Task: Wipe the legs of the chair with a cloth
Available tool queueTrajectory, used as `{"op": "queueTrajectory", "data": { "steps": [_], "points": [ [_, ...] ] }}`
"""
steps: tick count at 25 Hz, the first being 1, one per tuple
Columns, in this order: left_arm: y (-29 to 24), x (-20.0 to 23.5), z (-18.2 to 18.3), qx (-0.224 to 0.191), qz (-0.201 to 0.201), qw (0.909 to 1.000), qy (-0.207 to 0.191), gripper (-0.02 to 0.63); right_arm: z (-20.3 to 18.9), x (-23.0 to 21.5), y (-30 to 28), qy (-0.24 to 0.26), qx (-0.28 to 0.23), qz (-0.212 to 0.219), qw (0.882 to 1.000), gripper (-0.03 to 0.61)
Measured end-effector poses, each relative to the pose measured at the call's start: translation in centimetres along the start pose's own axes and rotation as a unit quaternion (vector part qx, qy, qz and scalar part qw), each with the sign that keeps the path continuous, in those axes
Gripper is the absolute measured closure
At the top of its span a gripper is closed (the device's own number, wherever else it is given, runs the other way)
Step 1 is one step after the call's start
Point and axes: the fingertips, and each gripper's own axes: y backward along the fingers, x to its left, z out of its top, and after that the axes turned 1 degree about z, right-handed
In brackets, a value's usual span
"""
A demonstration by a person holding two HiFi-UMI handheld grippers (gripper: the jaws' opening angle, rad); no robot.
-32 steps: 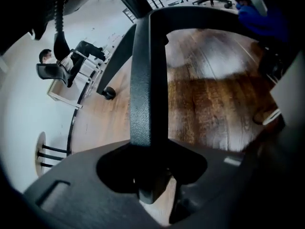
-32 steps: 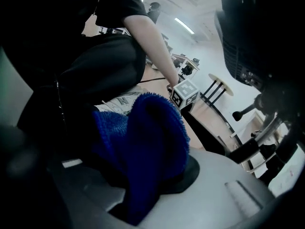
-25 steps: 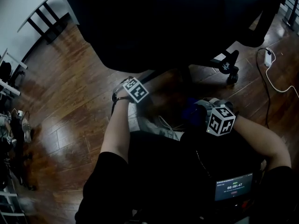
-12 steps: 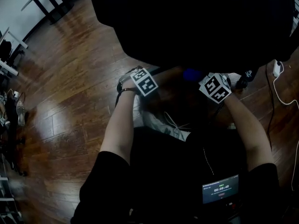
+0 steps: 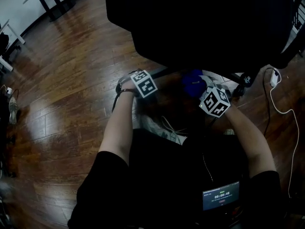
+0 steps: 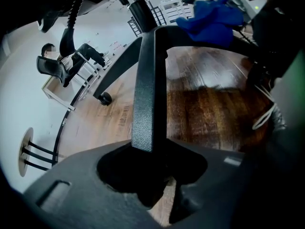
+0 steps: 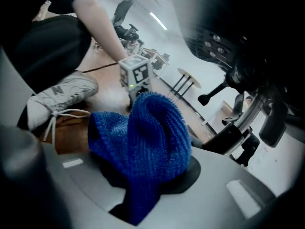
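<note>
While my left gripper is clamping its jaws on the chair leg, pinning the black spoke between them, I am judging this to be the set-up for a wiping pass: one claw is bracing the chair and the other is presenting the cloth.

The leg is running away from that grip toward the chair's central column. The blue cloth is sitting at the leg's far end, just to its right near the hub. I cannot tell whether it is already touching the leg.

To the right of the leg, my right gripper is pinching the cloth with its jaws pressed together on the fabric.

As I read it, the next move is calling for laying the cloth's rounded hump flat on the leg's top face. It should then be drawn along the leg toward the braced end, with light, even pressure so the fabric is not slipping out.

The cloth is looking deep blue and knobbly, like looped microfibre. It is bunching into a thick fold above the jaws, with a tail hanging below them.
</note>
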Motion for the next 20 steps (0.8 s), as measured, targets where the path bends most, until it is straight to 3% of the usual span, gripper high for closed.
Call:
{"op": "queueTrajectory", "data": {
  "steps": [4, 7, 15, 20],
  "points": [
    [0.1, -0.1, 0.0, 0.004, -0.008, 1.0, -0.001, 0.456, 0.1, 8.3, 3.9, 0.036, -0.009, 0.101, 0.994, 0.499],
    [0.0, 0.0, -0.4, 0.015, -0.006, 0.9999, -0.003, 0.455, 0.1, 12.6, 5.9, 0.051, -0.011, 0.148, 0.988, 0.497],
    [0.1, 0.0, -0.3, 0.015, -0.008, 0.9999, 0.0, 0.454, 0.4, 12.8, 6.2, 0.041, -0.041, 0.15, 0.987, 0.491],
    [0.3, 0.0, -0.2, 0.013, -0.016, 0.9998, 0.004, 0.454, 0.3, 8.1, 4.2, -0.007, -0.066, 0.108, 0.992, 0.491]
  ]
}}
